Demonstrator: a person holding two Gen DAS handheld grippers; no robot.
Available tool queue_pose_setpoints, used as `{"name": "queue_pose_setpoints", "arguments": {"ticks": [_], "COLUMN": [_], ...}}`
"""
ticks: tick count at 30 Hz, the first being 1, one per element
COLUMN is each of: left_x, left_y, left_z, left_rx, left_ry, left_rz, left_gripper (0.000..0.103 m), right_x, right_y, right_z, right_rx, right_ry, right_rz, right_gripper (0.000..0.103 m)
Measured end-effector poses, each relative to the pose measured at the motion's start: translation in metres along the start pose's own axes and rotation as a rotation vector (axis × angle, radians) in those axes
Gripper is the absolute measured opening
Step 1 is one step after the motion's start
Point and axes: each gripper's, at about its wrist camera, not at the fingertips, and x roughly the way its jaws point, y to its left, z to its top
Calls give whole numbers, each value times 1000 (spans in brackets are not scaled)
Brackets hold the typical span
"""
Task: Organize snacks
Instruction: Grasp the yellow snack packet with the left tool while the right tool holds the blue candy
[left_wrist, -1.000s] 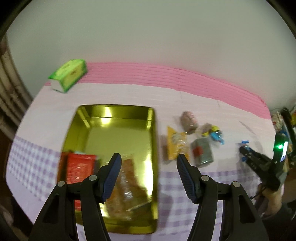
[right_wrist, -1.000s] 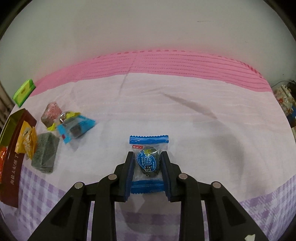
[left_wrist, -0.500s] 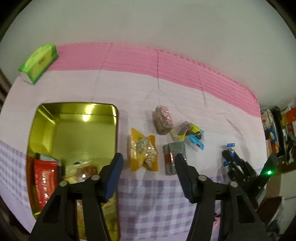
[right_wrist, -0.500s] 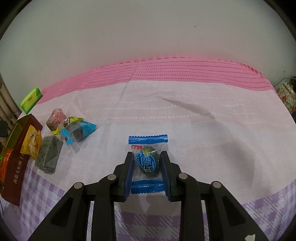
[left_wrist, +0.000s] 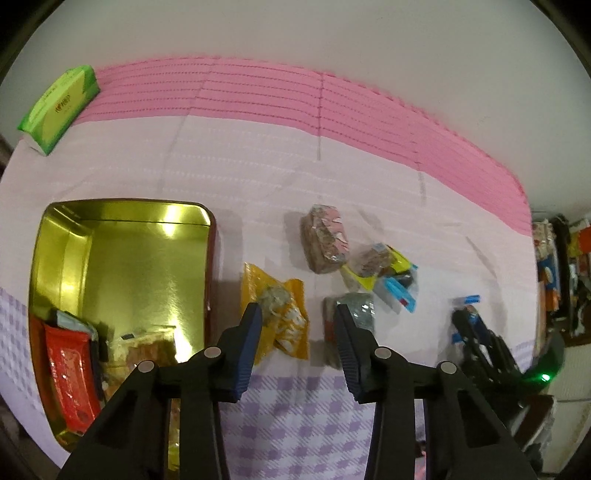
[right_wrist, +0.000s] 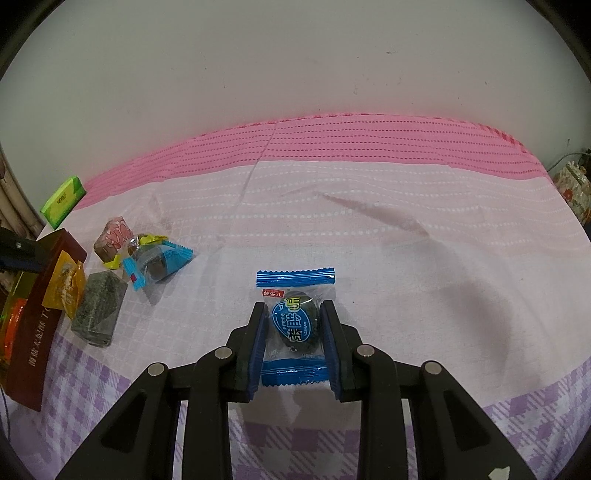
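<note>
Blue snack packet (right_wrist: 295, 325) printed "快乐八" sits clamped in right claw (right_wrist: 294, 321); left claw (left_wrist: 297, 317) closing, empty.

Glossy metal tin (left_wrist: 122, 254), woven tablecloth (left_wrist: 258, 155)

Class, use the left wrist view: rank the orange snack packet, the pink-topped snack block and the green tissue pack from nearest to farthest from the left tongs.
1. Orange snack packet: right at the tips of the left tongs, which are closing above it.
2. Pink-topped snack block: farther back, slightly right.
3. Green tissue pack: far back left corner of the tablecloth.
</note>
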Motion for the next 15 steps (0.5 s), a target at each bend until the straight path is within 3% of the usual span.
{"name": "queue_pose_setpoints", "arguments": {"ticks": [4, 15], "left_x": [4, 18], "left_y": [-1, 2], "left_z": [2, 5], "left_rx": [4, -25], "left_ry": [-7, 9], "left_rz": [52, 105], "left_gripper": [41, 41], "right_x": [0, 0], "right_y": [-1, -5], "right_z": [0, 1], "right_rx": [4, 6], "right_ry": [-1, -1], "right_rz": [7, 21], "right_gripper": [26, 26]}}
